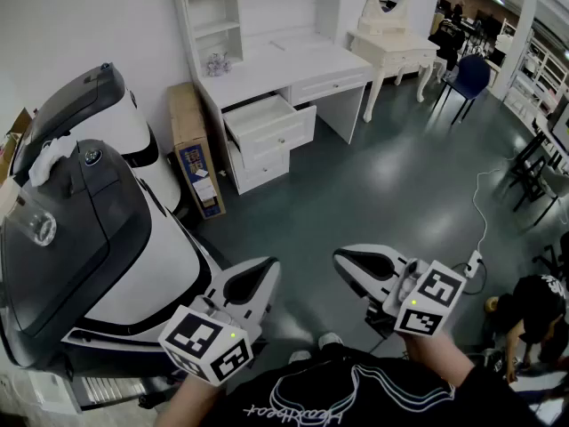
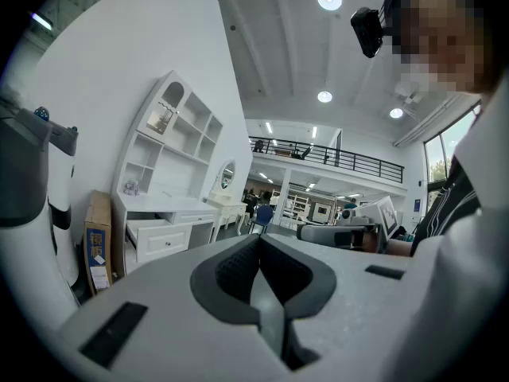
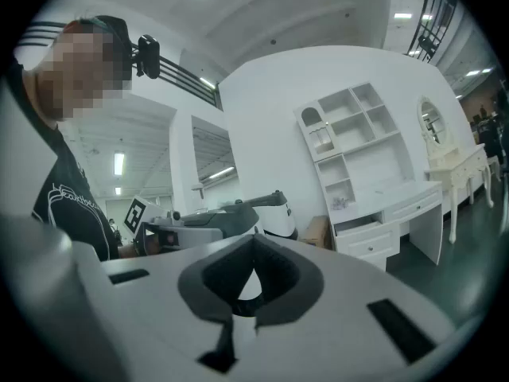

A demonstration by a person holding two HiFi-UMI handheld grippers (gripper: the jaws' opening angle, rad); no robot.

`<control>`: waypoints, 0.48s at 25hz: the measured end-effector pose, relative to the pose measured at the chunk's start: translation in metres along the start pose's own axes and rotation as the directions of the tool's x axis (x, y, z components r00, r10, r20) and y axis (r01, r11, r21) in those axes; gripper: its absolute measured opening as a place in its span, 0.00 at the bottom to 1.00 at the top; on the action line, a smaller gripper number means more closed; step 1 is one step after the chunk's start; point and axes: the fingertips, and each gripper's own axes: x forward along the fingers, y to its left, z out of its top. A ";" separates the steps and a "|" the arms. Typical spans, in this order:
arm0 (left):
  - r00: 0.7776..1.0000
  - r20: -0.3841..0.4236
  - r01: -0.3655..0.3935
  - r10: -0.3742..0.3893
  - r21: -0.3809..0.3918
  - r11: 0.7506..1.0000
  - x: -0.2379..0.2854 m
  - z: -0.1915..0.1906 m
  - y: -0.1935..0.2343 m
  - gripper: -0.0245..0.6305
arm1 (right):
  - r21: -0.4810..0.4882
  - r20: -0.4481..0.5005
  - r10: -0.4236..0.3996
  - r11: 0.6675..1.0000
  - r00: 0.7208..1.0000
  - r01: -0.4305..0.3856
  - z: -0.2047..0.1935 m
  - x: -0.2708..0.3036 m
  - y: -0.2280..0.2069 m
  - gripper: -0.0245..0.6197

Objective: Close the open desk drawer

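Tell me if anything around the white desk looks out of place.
Yes: the top drawer of the white desk is pulled out, its front standing well forward of the shut drawer below it. The left hand-held gripper and the right hand-held gripper are shut, empty and far from it.

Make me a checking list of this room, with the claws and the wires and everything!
Surface: shiny grey floor.
Job's things: white desk against the wall; its top drawer is pulled out.
Clutter: cardboard box standing beside the desk.
Grippers: left claw and right claw both shut, holding nothing, well away from the drawer.
Cables: white cable snaking over the floor on the right.
Surroundings: black-and-white machines on the left; dressing table and blue chair beyond the desk.
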 end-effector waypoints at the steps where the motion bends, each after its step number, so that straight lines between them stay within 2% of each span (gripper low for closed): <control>1: 1.000 0.001 -0.001 0.001 0.001 1.000 -0.002 0.001 0.001 0.04 | 0.000 0.000 0.000 1.000 1.000 0.000 0.000 0.001 0.001 0.05; 12: 1.000 -0.013 0.000 0.000 0.001 1.000 0.006 0.004 0.009 0.04 | 0.017 -0.005 -0.012 1.000 1.000 0.012 -0.001 0.007 -0.007 0.05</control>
